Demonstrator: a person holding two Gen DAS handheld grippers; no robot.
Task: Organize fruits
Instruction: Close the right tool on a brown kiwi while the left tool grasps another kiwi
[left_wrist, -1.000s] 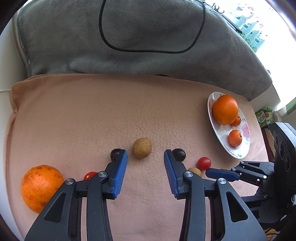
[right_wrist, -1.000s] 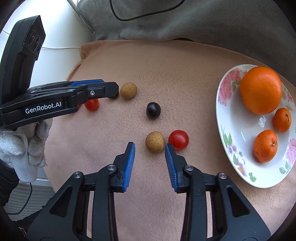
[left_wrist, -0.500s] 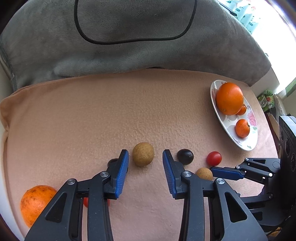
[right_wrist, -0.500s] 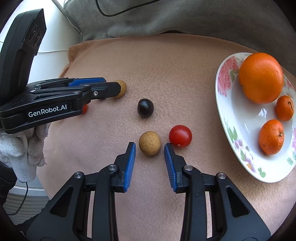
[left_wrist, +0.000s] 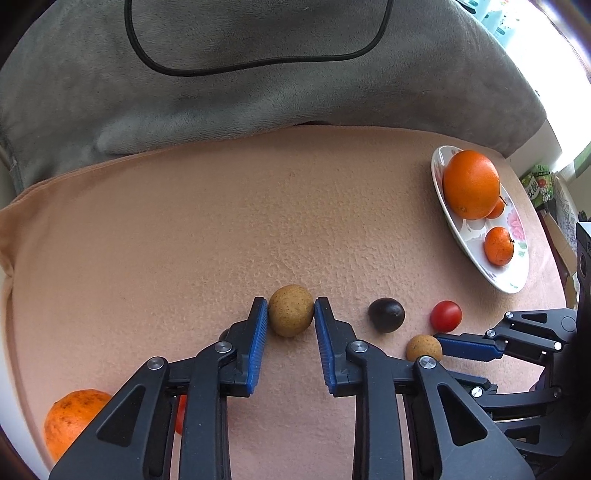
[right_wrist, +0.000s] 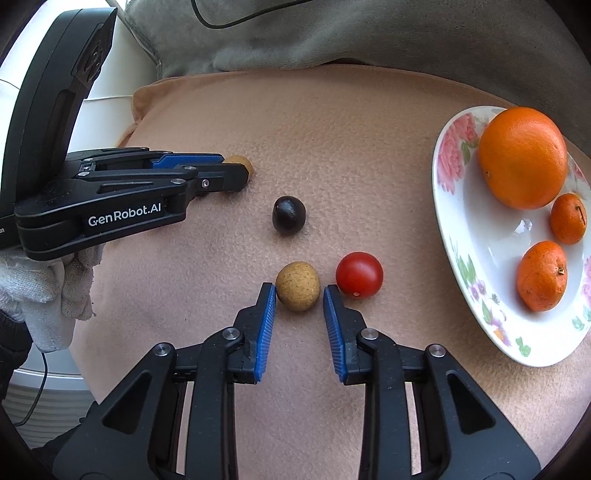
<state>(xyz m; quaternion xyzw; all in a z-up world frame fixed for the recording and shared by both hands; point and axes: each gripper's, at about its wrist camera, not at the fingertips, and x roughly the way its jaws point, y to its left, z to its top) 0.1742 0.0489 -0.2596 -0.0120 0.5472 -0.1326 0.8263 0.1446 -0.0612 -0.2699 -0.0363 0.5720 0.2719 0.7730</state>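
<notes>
Plate (right_wrist: 480, 258) holds one orange (right_wrist: 522, 157), two tangerines (right_wrist: 542, 275) (near-round, no clear axis). Left claw (left_wrist: 291, 313) clamps a brown fruit (left_wrist: 291, 310); right claw (right_wrist: 300, 291) clamps another brown fruit (right_wrist: 297, 285).

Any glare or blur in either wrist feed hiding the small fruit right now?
Left wrist view: window corner blown out, left brown fruit sharp, fisheye bows the blanket. Right wrist view: small glare spot on the plate, right brown fruit sharp, soft shadows, no blur.

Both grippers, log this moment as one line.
left gripper: just closed on left tan fruit | right gripper: just closed on right tan fruit
</notes>
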